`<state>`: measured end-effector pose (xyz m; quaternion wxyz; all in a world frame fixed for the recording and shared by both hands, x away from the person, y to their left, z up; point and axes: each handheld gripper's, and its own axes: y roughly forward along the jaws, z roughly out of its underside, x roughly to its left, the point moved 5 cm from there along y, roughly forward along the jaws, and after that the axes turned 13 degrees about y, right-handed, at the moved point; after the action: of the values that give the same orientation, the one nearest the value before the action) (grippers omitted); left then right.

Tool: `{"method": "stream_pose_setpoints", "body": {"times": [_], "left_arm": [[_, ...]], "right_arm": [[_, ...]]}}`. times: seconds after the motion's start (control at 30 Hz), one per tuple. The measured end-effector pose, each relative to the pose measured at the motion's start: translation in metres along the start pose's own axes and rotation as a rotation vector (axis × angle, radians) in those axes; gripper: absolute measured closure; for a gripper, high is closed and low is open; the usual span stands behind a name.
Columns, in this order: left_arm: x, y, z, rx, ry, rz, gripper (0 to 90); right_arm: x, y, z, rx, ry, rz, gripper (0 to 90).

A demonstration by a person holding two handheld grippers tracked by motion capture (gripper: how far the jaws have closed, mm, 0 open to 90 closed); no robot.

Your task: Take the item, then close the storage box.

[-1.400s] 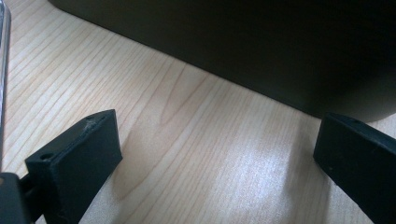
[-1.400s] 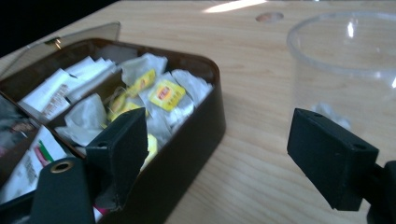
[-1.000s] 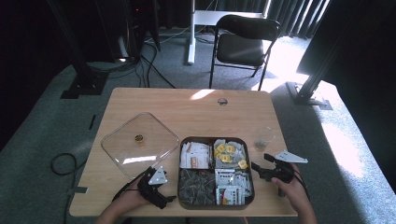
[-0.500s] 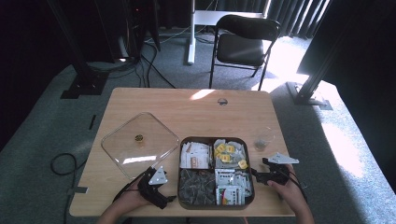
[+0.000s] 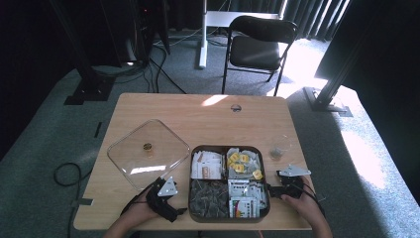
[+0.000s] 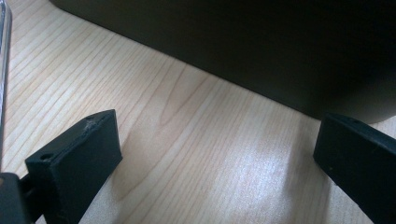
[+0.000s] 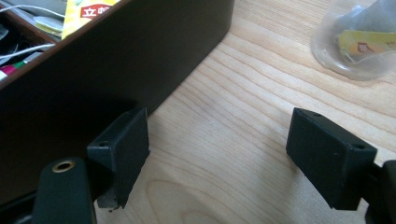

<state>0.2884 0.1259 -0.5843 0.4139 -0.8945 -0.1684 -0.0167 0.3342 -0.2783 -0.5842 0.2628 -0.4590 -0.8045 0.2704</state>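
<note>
Both grippers rest low on the wooden table point(image 5: 208, 111), one at each side of the dark compartment tray point(image 5: 229, 148). Our left gripper point(image 5: 171, 210) sits just beside the tray's left wall near the front corner; in the left gripper view its jaws stand wide apart over bare wood, grasping nothing, with the tray's dark wall point(image 6: 261, 51) close ahead. Our right gripper point(image 5: 273, 188) lies at the tray's right wall; in the right gripper view its jaws are also spread and empty, the left jaw right up against the tray wall point(image 7: 121, 60), though we cannot tell whether it touches.

We see the tray near the table's front edge, its four compartments holding packets and tea bags. A clear square lid point(image 5: 148, 153) lies flat on the table to the tray's left. A small clear cup point(image 5: 278, 148) with a tea bag inside stands just beyond the right gripper.
</note>
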Motion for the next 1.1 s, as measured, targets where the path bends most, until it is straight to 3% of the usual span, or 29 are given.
{"method": "stream_pose_setpoints", "body": {"times": [0.43,0.7,0.97,1.1], "left_arm": [[0.0,-0.004,0.002,0.033,-0.017,-0.02,0.8],[0.01,-0.016,-0.001,0.015,-0.049,-0.056,0.8],[0.029,-0.03,-0.004,-0.022,-0.108,-0.152,0.9],[0.042,-0.037,-0.003,-0.045,-0.155,-0.233,1.0]], "right_arm": [[0.0,0.0,0.0,0.001,0.002,-0.002,19.9],[0.0,0.0,0.0,0.001,0.002,-0.002,19.8],[0.0,0.0,0.0,0.002,0.001,-0.002,19.8],[0.0,0.0,0.0,0.002,0.001,-0.002,19.8]]}}
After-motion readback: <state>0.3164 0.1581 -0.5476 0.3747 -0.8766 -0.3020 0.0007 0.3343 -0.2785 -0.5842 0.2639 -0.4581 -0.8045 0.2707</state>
